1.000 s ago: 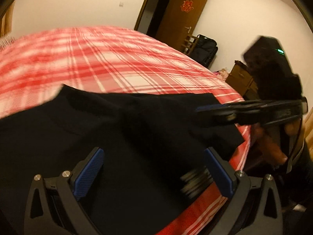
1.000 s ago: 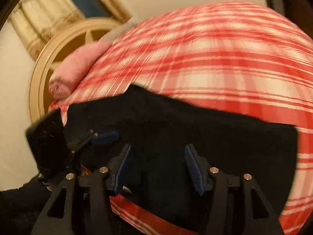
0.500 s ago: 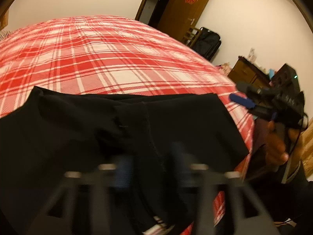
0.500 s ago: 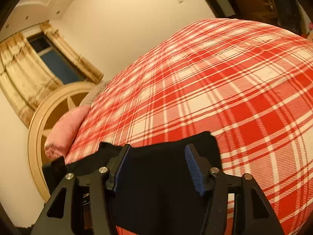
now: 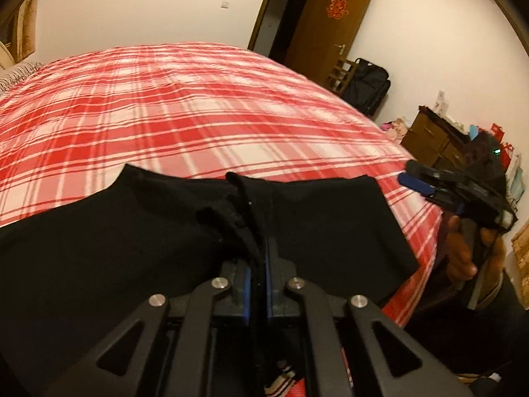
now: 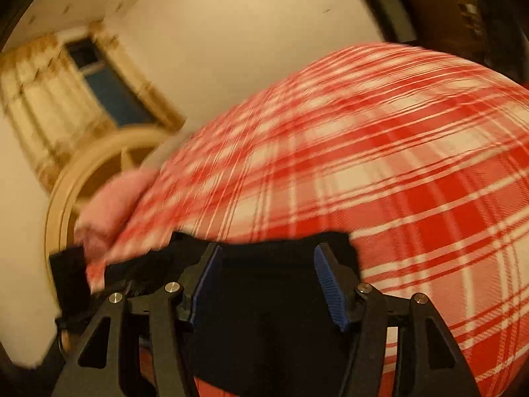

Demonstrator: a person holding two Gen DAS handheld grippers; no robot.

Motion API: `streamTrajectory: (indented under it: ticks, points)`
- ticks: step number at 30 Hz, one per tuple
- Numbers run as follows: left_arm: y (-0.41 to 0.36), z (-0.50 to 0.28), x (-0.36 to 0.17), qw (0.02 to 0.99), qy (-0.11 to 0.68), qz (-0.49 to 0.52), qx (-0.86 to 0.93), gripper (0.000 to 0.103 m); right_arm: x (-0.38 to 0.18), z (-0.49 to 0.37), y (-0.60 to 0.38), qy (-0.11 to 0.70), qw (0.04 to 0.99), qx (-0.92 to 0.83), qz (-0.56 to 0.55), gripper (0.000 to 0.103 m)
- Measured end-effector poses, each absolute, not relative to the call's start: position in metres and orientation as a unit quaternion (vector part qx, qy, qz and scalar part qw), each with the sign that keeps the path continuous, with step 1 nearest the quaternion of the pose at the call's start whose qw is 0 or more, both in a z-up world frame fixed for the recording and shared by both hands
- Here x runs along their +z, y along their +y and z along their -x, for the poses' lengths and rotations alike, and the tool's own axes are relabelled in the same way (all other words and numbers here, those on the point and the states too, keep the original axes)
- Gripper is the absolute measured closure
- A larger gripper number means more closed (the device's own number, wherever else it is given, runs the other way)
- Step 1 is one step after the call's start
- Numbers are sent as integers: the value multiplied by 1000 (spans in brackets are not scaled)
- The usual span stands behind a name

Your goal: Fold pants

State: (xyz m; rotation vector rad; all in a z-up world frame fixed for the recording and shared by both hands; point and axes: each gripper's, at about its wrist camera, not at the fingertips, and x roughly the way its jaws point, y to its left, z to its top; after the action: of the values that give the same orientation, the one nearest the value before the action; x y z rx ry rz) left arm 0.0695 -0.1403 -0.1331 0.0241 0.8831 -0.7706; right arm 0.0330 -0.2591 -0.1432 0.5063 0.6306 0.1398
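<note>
Two grippers work here, and they differ: the left gripper (image 5: 257, 264), low centre of its own view, has its blue pads pinched tight on a raised ridge of the black pants (image 5: 132, 231), while the right gripper (image 6: 269, 281) stands with jaws spread wide and empty over the dark cloth (image 6: 271, 324) at the bottom of its blurred frame. The pants lie spread across the lower half of the left view, on the near edge of the red plaid bedspread (image 5: 198, 106), their far hem running level across the middle of the frame. For a clean fold, I judge the right gripper should take a matching bite of the garment at its right corner before any lift, so that both ends rise together and the crease stays straight. The bedspread's whole upper expanse offers open room to carry the cloth forward. The near mattress edge, lower right, is the limit; fabric could slide off there.
</note>
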Motion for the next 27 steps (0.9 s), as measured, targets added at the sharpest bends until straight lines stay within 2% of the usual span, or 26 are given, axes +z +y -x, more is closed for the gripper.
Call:
streamTrajectory:
  ticks: [4,6,9,10,13,14,16,21,27]
  points:
    - [-148,-74,-159,829,437,-36,-346,94,-179,-55,-245,402,889,53,-213,43]
    - [-147,-70,-162,836,424,-39,-346,91,-181,-55,-247,388,896,53,-208,43]
    - [-147,-65,-158,845,409,-68,-337,73,-170,-53,-249,369,904,50,-209,43]
    - [-146,-63,-157,846,408,-73,-336,62,-166,-55,-251,359,908,49,-213,43]
    - [-142,-58,-147,859,384,-83,-327,50,-163,-70,-256,355,915,27,-192,43]
    - [-141,-56,-144,863,376,-87,-327,41,-165,-77,-258,360,913,26,-193,43]
    - [-143,-53,-142,864,369,-98,-327,34,-178,-98,-263,391,899,36,-195,43]
    - [-149,-43,-134,877,343,-124,-313,34,-170,-94,-276,363,907,27,-213,43]
    - [-151,-29,-114,902,278,-139,-301,22,-135,-36,-283,345,918,-9,-197,43]
